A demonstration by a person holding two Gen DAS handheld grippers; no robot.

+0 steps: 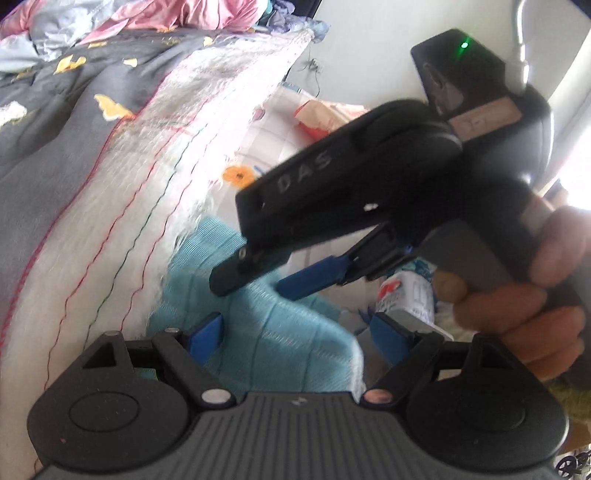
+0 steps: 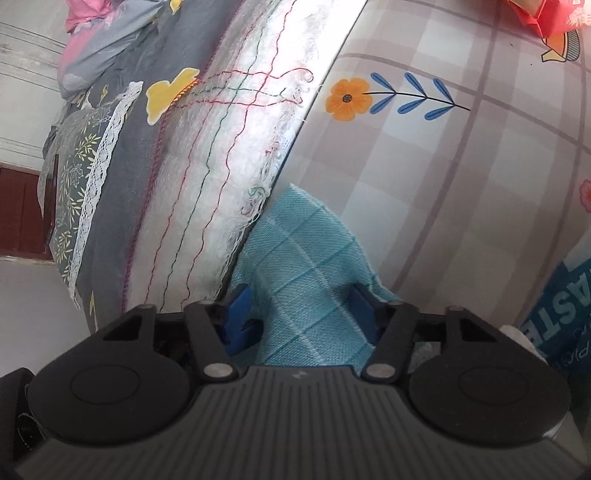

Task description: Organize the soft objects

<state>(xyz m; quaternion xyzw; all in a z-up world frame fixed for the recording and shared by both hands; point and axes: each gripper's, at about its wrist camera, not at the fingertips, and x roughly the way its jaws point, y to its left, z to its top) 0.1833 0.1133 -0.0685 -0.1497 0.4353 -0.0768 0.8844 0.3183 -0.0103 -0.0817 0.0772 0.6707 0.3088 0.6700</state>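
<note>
A: Since both cams look down the fingers, go left to right. Left side?

B: Grey quilt [image 1: 48, 147] far left, white fringed blanket [image 1: 122, 192] next to it. Teal cloth [image 1: 266, 332] lies at the blanket's edge, on the checked floral sheet [image 2: 461, 166].

A: Cloth vs left gripper [image 1: 295, 332]?

B: Between its blue fingers [image 1: 208, 330], with gaps either side. Jaws spread, gripping nothing.

A: Right gripper [image 2: 301, 314]?

B: The same cloth runs up between its fingers [image 2: 236, 314] and under the body. Left pad looks pressed into a fold; right pad sits at the cloth's edge. Can't tell if it's clamped or just straddling. In the left cam its tips hang over the cloth's far end.

A: Further right?

B: A hand [image 1: 535, 295] wrapped round the right gripper's handle, a printed packet [image 1: 410, 291] below it. Right cam: blue box [image 2: 554, 314] at the right edge, red paper [image 2: 546, 18] top right.
</note>
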